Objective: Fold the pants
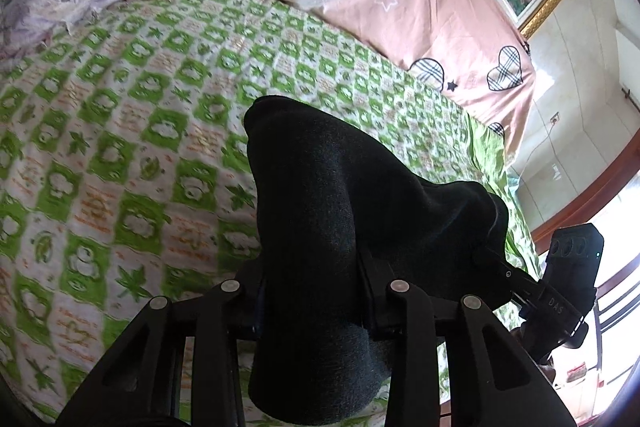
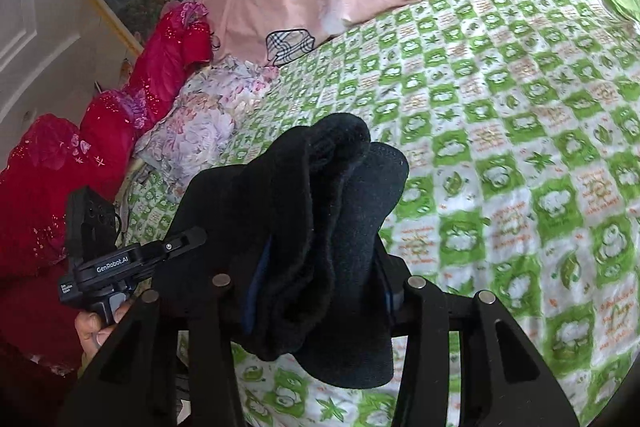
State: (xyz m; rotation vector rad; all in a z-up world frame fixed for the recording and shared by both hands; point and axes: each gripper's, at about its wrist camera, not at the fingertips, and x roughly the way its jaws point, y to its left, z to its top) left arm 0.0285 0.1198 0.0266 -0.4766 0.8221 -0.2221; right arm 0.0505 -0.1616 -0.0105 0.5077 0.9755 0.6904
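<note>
While both grippers (image 1: pixel 316 291) (image 2: pixel 320 291) pinch the pants (image 1: pixel 340 219), bare bedsheet (image 1: pixel 120 147) all around.

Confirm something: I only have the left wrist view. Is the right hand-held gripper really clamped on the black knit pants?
Observer: Yes. The right hand-held gripper is shut on a bunched fold of the black knit pants.
Operator: What lies left of the green checked bedsheet?
Observer: Heaped red sequined bedding, beside a floral pillow.
Operator: Any lettering on the left hand-held gripper?
Observer: Its side reads GenRobot.AI.
</note>
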